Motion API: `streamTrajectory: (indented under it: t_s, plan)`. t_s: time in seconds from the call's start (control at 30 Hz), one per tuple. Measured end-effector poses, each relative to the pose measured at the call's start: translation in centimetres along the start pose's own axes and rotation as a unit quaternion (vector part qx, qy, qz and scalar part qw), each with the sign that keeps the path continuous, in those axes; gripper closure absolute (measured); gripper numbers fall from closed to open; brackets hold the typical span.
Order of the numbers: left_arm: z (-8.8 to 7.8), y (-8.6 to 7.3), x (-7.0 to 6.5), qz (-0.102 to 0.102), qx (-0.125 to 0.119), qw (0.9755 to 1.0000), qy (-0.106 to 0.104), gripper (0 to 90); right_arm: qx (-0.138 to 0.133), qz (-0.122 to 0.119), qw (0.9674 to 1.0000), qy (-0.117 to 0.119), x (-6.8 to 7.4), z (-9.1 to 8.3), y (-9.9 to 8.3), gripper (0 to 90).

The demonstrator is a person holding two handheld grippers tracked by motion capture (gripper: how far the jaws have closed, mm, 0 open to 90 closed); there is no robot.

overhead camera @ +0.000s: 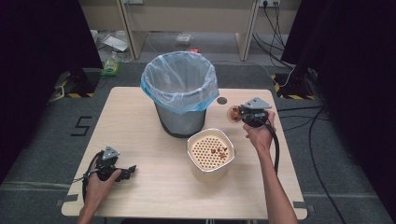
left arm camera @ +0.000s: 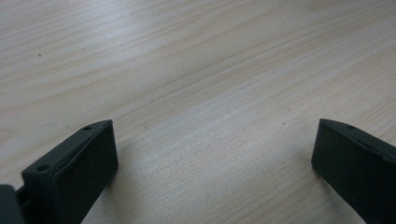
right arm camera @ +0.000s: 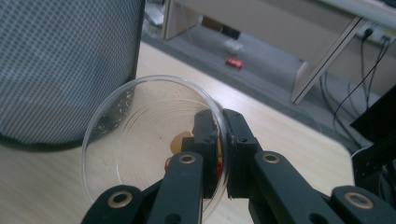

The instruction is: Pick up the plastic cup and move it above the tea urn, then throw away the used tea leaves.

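My right gripper (overhead camera: 240, 113) is held above the table's right side, shut on the rim of a small clear bowl (overhead camera: 233, 114). In the right gripper view the jaws (right arm camera: 222, 122) pinch the bowl's wall (right arm camera: 140, 135), one inside and one outside, and orange-brown food bits (right arm camera: 180, 140) lie in the tilted bowl. The bowl hangs beside the mesh bin (right arm camera: 65, 65). My left gripper (overhead camera: 130, 171) rests low at the table's front left. Its jaws (left arm camera: 215, 154) stand wide open over bare wood.
A grey mesh bin (overhead camera: 180, 93) lined with a pale blue bag stands at the table's back centre. In front of it sits a cream container (overhead camera: 211, 154) with a perforated top carrying a few brown scraps (overhead camera: 219, 150). The wooden table (overhead camera: 140, 116) has a small dark hole near the bin.
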State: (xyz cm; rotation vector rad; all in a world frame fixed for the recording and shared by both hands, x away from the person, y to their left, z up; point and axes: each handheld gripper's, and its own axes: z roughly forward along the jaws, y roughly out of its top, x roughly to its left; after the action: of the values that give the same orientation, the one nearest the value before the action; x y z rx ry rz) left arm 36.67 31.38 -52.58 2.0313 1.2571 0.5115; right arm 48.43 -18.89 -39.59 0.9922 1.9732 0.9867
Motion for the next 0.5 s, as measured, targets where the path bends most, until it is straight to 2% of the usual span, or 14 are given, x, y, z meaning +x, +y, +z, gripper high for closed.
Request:
streamTrajectory:
  t_s: [0.2, 0.37, 0.5]
  plan:
    - [0.0, 0.0, 0.0, 0.0, 0.0, 1.0, 0.0, 0.0, -0.026, -0.025, 0.9993, -0.002, 0.7, -1.5, 1.2, 85.3]
    - [0.0, 0.0, 0.0, 0.0, 0.0, 1.0, 0.0, 0.0, -0.054, -0.044, 0.9976, -0.006, 1.7, -2.8, 2.0, 85.2]
    - [0.0, 0.0, 0.0, 0.0, 0.0, 1.0, 0.0, 0.0, -0.065, -0.056, 0.9962, -0.009, 2.2, -3.5, 2.3, 84.9]
